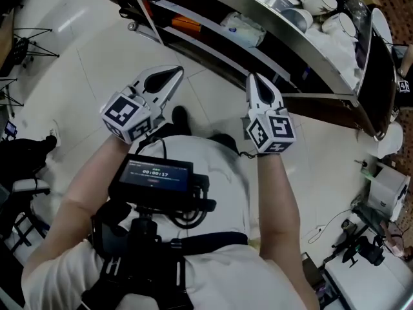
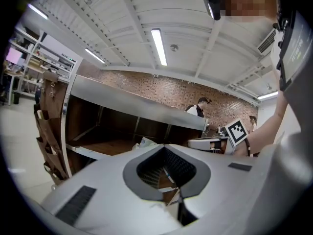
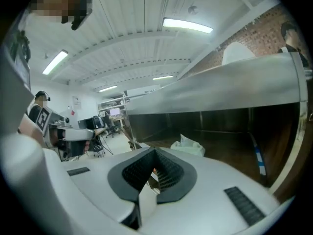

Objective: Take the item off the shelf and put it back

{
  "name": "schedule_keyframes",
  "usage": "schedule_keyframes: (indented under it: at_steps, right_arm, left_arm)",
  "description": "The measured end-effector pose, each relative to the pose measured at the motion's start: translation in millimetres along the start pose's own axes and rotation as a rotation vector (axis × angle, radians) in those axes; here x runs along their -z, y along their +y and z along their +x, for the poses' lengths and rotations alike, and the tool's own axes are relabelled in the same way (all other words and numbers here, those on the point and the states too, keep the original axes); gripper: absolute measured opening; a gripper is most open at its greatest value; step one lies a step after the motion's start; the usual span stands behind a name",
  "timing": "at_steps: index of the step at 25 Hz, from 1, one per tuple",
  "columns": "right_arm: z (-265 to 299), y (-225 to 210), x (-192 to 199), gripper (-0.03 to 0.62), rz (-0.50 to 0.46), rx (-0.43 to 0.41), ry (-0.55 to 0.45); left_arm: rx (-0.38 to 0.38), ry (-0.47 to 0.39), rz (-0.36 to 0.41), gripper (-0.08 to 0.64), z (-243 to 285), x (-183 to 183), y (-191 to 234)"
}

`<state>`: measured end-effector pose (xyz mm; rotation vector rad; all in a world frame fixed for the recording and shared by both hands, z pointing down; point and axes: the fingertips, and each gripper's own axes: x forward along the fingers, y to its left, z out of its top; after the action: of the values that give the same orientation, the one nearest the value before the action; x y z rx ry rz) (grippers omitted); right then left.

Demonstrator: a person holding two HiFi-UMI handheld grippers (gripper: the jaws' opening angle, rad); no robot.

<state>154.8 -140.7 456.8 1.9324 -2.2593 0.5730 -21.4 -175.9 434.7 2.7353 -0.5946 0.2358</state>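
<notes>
Both left claw [image 1: 177,73] and right claw [image 1: 253,78] are pressed together, empty; pickup not begun. Next: open toward shelf's [image 1: 213,44] white bag [image 1: 242,28], 12 o'clock.

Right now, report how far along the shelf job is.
Done: cannot tell; the white bag lies on the shelf. In hand: nothing; the left tool and right tool are both shut and empty, held short of the shelf. Left: if not yet done, take the bag off and put it back.

Bright ceiling tube lights [image 2: 159,47]; dark, warped fisheye corners.
</notes>
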Motion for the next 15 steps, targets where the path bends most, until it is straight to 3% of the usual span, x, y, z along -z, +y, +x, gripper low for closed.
schedule_keyframes:
  at_steps: [7, 15]
  right_arm:
    - [-37.9, 33.3, -21.9, 0.002, 0.015, -0.18, -0.087]
    - [-165.6, 19.4, -24.2, 0.002, 0.067, -0.289, -0.139]
  left_arm:
    - [-0.019, 0.001, 0.033, 0.006, 5.3, 0.8, -43.4]
    - [-0.035, 0.028, 0.083, 0.006, 11.3, 14.3, -180.2]
